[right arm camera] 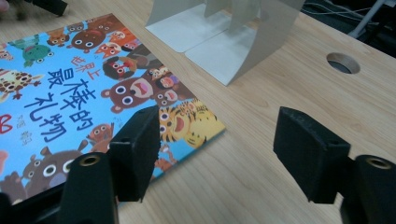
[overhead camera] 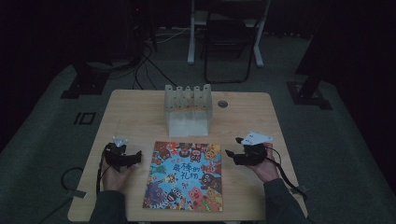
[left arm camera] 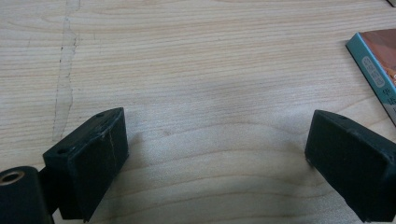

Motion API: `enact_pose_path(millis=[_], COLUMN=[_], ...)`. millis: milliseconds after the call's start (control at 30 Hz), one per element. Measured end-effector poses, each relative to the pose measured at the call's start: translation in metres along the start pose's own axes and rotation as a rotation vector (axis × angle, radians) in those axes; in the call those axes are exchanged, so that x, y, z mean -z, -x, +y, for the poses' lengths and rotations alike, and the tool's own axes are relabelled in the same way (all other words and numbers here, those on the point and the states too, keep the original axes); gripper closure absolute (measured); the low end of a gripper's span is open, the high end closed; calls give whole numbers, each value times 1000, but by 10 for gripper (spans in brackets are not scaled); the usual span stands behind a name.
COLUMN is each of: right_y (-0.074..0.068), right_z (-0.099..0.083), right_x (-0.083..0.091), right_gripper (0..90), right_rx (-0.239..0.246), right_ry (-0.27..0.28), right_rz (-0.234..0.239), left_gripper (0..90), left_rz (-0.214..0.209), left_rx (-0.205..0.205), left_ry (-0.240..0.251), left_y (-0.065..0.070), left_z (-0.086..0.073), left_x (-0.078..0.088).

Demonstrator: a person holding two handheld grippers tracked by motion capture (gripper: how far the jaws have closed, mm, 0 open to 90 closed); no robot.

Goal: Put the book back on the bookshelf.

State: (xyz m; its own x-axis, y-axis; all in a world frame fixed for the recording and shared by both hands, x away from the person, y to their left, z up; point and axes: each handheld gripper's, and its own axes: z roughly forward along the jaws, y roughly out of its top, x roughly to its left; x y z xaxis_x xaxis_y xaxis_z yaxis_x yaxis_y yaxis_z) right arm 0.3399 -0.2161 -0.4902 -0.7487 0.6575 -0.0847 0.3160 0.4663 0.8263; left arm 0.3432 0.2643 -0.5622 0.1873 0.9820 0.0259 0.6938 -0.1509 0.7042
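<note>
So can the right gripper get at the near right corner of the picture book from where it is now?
Probably yes. The right gripper sits just right of the picture book with its jaws open, and bare table lies between them. The white rack stands farther back, out of the way.

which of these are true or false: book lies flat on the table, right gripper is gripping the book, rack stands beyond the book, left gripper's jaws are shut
The book lies flat on the table: true.
The right gripper grips the book: false; its jaws stand open above the book's corner, nothing between them.
The white rack stands beyond the book: true.
The left gripper has its jaws shut: false; they are wide open over bare wood.
</note>
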Motion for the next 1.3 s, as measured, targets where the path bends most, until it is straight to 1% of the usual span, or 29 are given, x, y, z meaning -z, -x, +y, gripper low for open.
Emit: enact_pose_path(millis=[133,167,267,300,333,400,467,567,700,767,900,1200,1300], right_y=[1,2,3,3,3,4,5,5,6,7,9,10,11], right_z=[5,5,7,7,8,9,10,11,11,9,7,-1,-3], right_x=[-8,-10,-15,-17,-19,-23,-28,-36,-46,-52,-62,-81,-87], right_gripper=[277,269,249,243,236,219,208,203,198,195,194,176,169], right_rx=[2,-8,-15,-14,-12,-13,-16,-12,-6,-14,-28,-41,-65], right_ry=[-1,0,-10,-11,-13,-15,-14,-18,-25,-27,-38,-86,-91], right_rz=[16,21,25,25,27,36,45,52,67,77,95,135,157], left_gripper=[58,59,61,68,87,157,165,241,295,313,302,256,247], left_rz=[-6,-5,-3,-7,-14,-18,-20,-31,-45,-52,-74,-97,-108], left_rx=[-7,-6,-2,-6,-12,-19,-20,-31,-41,-46,-66,-97,-108], left_ry=[0,1,4,7,15,26,28,40,49,51,48,42,42], left_y=[0,1,1,1,2,3,3,4,5,6,10,16,19], left_z=[-1,-1,-1,-1,-2,-3,-3,-4,-5,-5,-6,-11,-12], left_x=[1,1,1,1,2,4,4,6,6,7,8,12,13])
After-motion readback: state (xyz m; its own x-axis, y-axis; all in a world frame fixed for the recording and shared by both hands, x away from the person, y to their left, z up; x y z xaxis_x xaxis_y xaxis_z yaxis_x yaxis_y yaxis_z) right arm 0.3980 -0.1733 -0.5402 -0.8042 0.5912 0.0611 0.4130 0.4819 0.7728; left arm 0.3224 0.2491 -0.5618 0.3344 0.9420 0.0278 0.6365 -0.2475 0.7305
